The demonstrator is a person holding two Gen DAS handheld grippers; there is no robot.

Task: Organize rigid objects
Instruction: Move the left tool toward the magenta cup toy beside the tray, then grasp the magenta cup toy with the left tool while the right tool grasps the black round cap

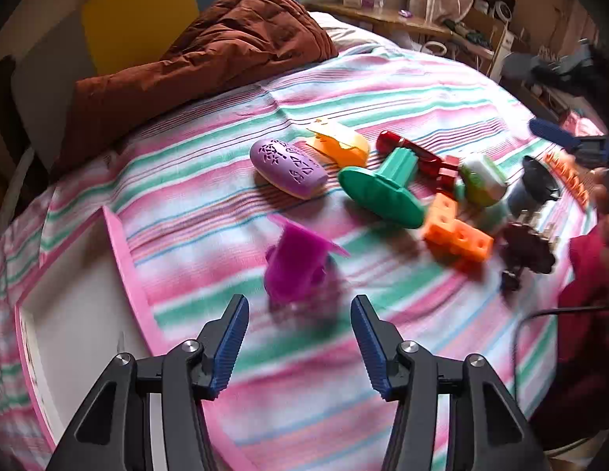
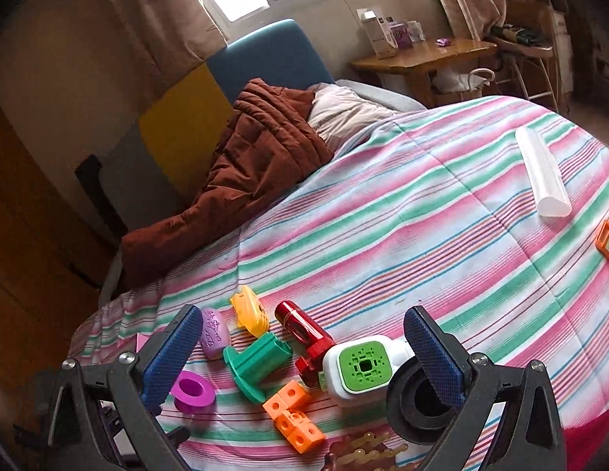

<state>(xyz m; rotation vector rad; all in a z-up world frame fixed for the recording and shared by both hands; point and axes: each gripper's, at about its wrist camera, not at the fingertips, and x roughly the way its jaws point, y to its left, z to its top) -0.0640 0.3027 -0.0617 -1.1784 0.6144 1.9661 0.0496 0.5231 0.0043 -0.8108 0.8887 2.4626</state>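
Purple cup (image 1: 300,267) on striped bedspread (image 1: 383,94), tipped, just ahead at 12 o'clock of left gripper (image 1: 300,337), jaws wide and empty; pink-rimmed box (image 1: 124,259) at 9 o'clock; right gripper (image 2: 300,353) farther, also open, empty

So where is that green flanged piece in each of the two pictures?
Left wrist view: the green piece lies right of centre, between the lilac oval and the orange cubes.
Right wrist view: the green piece lies low, left of centre, between the open fingers.
Shared landmark: the red bottle just behind it in both.
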